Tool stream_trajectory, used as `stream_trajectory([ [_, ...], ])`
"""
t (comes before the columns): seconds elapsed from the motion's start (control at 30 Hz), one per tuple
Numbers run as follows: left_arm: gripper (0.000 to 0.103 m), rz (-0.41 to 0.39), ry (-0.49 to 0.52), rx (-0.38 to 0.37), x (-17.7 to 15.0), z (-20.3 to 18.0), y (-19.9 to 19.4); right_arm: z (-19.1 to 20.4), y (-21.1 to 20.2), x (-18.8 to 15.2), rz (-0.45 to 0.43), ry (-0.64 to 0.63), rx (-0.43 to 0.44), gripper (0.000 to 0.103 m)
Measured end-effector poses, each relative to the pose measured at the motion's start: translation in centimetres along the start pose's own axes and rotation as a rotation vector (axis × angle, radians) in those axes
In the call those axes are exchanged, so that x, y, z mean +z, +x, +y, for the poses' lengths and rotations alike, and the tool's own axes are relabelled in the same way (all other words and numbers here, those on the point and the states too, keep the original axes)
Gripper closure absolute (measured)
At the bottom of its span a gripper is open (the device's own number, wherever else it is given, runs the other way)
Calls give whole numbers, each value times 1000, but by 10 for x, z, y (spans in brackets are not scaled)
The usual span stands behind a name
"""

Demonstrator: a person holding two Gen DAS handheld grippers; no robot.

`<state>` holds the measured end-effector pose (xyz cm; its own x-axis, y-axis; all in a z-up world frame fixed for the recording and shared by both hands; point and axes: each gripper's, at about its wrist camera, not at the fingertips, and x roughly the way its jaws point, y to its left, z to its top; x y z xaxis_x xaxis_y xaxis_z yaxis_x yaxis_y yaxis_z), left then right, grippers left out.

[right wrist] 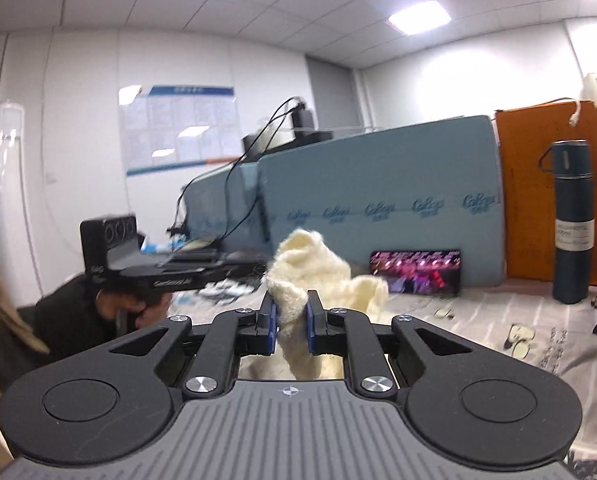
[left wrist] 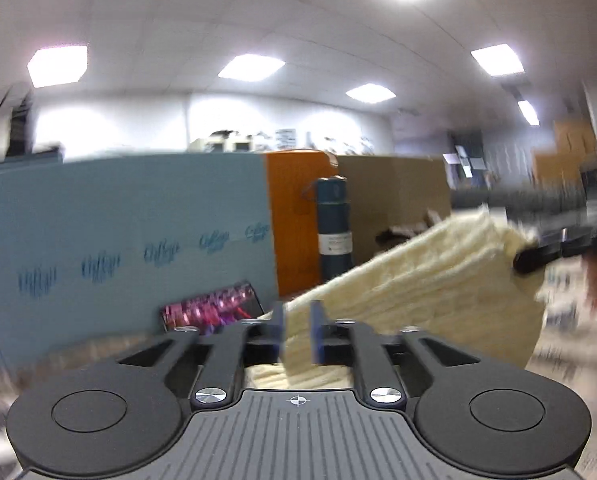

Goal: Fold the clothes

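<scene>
a: an office room, white tiled ceiling with lit panels, and a tabletop [right wrist: 478,312] under a pale printed cover. where's the garment?

b: the cream knit garment [left wrist: 418,292] is off the surface, strung between the two tools. in the left wrist view it runs as a thick ribbed band from the left gripper [left wrist: 297,332] up and to the right, toward the dark tip of the other tool at the picture's edge.

a: and the left fingers [left wrist: 317,334]?

b: blue pads on either side of the cloth, pinching it; the knit passes straight between them and bunches below.

a: the other side?

b: the right gripper [right wrist: 290,330] has its fingers [right wrist: 270,330] pressed in on a wad of the same knit, which puffs up above the pads and hangs down beneath. in that view the left tool shows at the left, held in a hand [right wrist: 138,304] in a dark sleeve, blurred.

a: what's around it?

b: behind stands a long blue foam board [right wrist: 378,184] with repeated printed lettering, an orange panel [right wrist: 538,184] just beside it, and a brown board [left wrist: 394,196] next along. a dark teal flask [right wrist: 572,224] stands upright on the tabletop in front of the orange panel. a pink and black card [right wrist: 416,272] leans at the foot of the blue board. a poster [right wrist: 178,128] hangs on the far white wall, and black cables [right wrist: 250,184] trail over the board's end.
</scene>
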<state>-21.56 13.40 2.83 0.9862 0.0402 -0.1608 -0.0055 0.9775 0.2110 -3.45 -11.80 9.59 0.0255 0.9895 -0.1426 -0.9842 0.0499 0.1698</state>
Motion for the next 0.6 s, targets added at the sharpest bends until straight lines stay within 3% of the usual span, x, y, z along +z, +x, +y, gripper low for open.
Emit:
stream_trajectory([
  [0.03, 14, 0, 70, 12, 3, -7, 0, 4, -2, -1, 9, -3, 6, 90],
  [0.07, 9, -6, 152, 19, 5, -15, 2, 8, -4, -3, 15, -6, 11, 90],
  [0.17, 9, 29, 389, -20, 11, -37, 11, 16, -10, -8, 34, -5, 22, 90],
  [0.27, 9, 60, 548, -73, 15, -54, 19, 20, -18, -14, 49, 0, 41, 90],
  [0.33, 17, 81, 570, -147, 20, -60, 17, 23, -23, -15, 55, -2, 41, 90],
  [0.4, 73, 99, 544, -236, 24, -62, 11, 26, -27, -17, 61, -4, 41, 90],
  [0.6, 80, 142, 435, -335, 32, -67, -25, 21, -39, -21, 52, 34, 31, 90],
])
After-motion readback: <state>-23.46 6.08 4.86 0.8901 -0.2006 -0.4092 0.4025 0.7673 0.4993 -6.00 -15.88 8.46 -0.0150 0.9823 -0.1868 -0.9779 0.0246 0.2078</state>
